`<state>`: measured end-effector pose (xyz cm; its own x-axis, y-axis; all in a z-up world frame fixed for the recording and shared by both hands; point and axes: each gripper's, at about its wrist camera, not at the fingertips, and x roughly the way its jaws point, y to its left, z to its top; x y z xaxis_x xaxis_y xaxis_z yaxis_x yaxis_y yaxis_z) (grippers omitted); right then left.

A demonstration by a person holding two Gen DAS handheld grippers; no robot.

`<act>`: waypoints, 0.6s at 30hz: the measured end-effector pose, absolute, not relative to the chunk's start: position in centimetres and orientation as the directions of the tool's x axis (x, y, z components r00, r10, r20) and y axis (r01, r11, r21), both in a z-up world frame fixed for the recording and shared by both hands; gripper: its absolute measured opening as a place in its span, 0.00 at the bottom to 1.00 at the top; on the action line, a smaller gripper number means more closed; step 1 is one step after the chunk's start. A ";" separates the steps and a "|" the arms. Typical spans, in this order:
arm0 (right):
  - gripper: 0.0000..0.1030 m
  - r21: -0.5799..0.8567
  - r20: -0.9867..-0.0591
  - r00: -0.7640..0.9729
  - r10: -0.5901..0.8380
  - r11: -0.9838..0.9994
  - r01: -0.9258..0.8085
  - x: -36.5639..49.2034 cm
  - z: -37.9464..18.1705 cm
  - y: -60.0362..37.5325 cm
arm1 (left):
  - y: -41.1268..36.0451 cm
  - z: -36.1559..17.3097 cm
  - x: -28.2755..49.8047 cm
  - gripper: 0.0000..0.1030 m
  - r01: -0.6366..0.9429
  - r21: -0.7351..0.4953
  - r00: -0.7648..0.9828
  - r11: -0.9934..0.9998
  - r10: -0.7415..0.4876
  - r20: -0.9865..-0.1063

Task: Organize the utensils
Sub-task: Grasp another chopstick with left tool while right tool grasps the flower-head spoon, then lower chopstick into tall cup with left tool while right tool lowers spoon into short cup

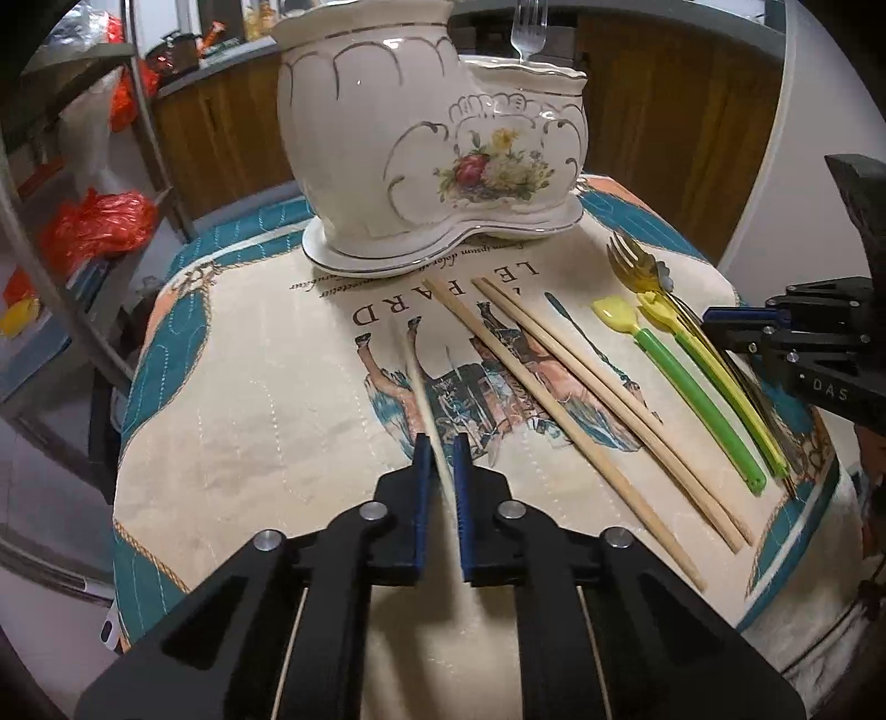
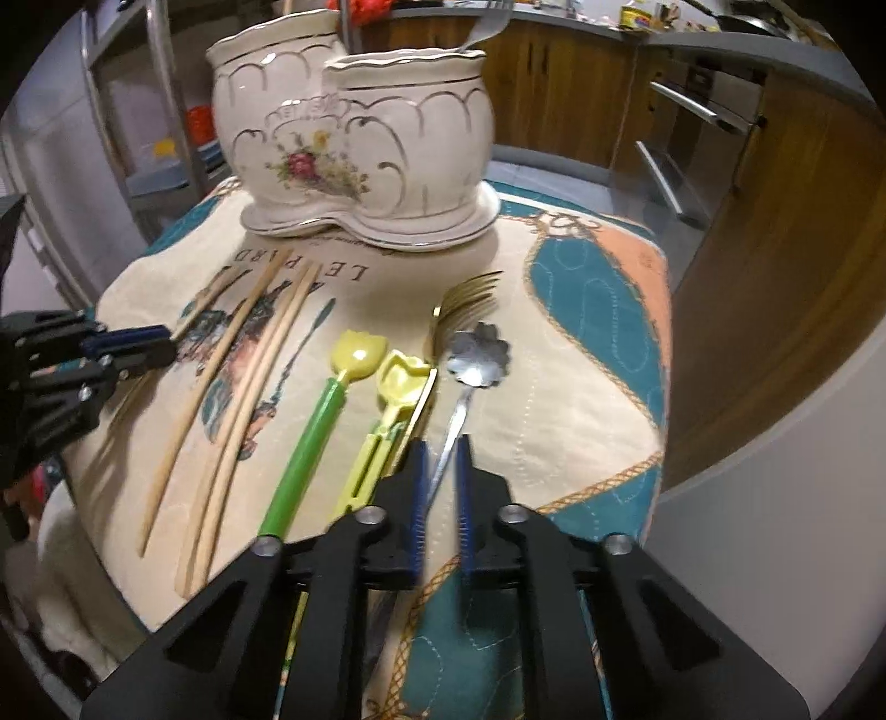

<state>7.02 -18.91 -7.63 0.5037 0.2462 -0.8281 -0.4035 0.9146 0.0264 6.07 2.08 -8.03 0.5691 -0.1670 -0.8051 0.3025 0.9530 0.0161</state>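
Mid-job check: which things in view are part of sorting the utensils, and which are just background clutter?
Job:
- white floral ceramic two-pot holder, with a silver fork in it
- wooden chopstick in left gripper
- flower-bowled steel spoon in right gripper
- three loose wooden chopsticks
- gold fork
- green-handled yellow spoon
- yellow folding spoon

Lying about:
- orange plastic bags
- metal shelf rack
- printed tablecloth

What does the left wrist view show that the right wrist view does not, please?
Only the left wrist view shows the left claw shut on a chopstick, and red bags on shelving. Only the right wrist view shows the right claw shut on the flower-bowled spoon, and oven handles. Both show the ceramic holder holding a fork, the loose chopsticks and the green-handled utensil.
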 end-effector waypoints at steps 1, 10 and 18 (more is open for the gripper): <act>0.05 0.023 -0.828 0.505 0.244 0.914 -0.404 7.0 -7.5 -19.1 | 2.3 -8.0 6.1 0.04 0.312 0.012 0.561 0.950 -0.174 -0.810; 0.07 0.027 -0.848 0.482 0.222 0.925 -0.379 8.0 -7.6 -20.3 | 3.1 -7.7 6.2 0.04 0.342 0.025 0.528 0.939 -0.170 -0.832; 0.04 0.088 -0.813 0.515 0.272 0.931 -0.354 8.8 -7.8 -20.5 | 3.2 -8.0 7.3 0.04 0.316 -0.001 0.557 0.949 -0.186 -0.809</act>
<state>8.77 -20.49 -7.77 0.5148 0.2724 -0.8129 -0.3539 0.9311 0.0879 7.32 3.20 -8.00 0.5571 -0.1862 -0.8093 0.3163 0.9486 -0.0005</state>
